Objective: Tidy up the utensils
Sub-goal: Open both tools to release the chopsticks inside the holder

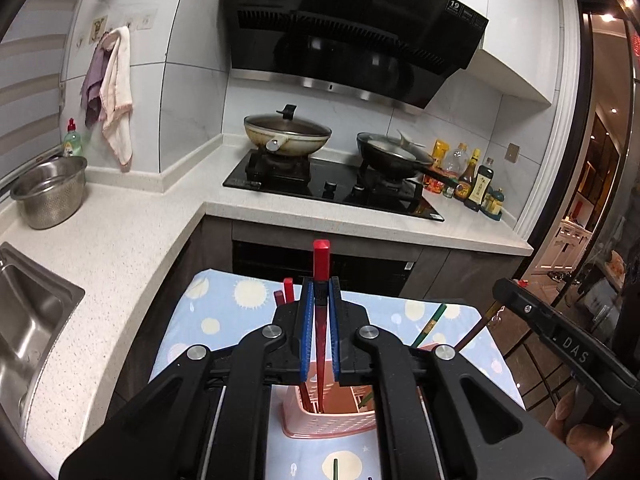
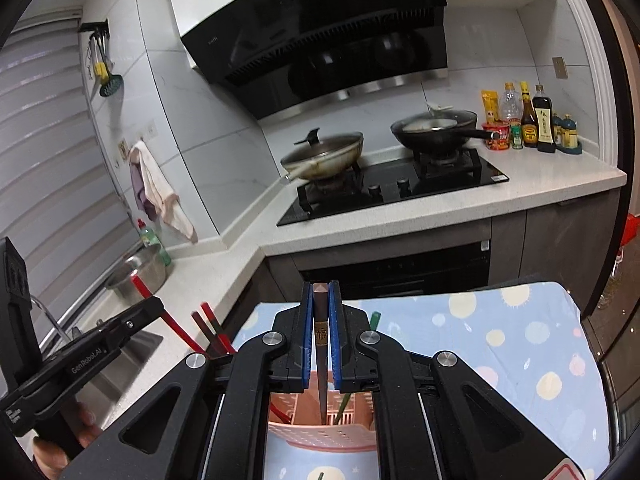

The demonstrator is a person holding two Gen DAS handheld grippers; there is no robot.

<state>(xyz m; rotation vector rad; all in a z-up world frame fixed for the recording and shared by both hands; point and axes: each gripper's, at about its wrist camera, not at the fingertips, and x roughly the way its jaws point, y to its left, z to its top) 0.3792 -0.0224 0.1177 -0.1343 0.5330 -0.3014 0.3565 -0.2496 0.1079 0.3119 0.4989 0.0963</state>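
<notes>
My left gripper (image 1: 320, 292) is shut on a red chopstick (image 1: 321, 264), held upright with its tip down inside a pink slotted utensil basket (image 1: 328, 420). My right gripper (image 2: 321, 296) is shut on a dark brown chopstick (image 2: 321, 344), also upright with its tip in the same basket (image 2: 320, 436). Other red chopsticks (image 1: 285, 290) and a green one (image 1: 430, 326) stand in the basket. The right gripper shows at the right edge of the left wrist view (image 1: 500, 292). The left gripper shows at the left of the right wrist view (image 2: 156, 308).
The basket stands on a small table with a blue dotted cloth (image 1: 224, 312). A green chopstick (image 1: 335, 468) lies on the cloth near me. Beyond are a white counter (image 1: 120, 240), a sink (image 1: 28, 320), a steel colander (image 1: 50, 192), a hob with two pans (image 1: 332, 188) and bottles (image 1: 476, 184).
</notes>
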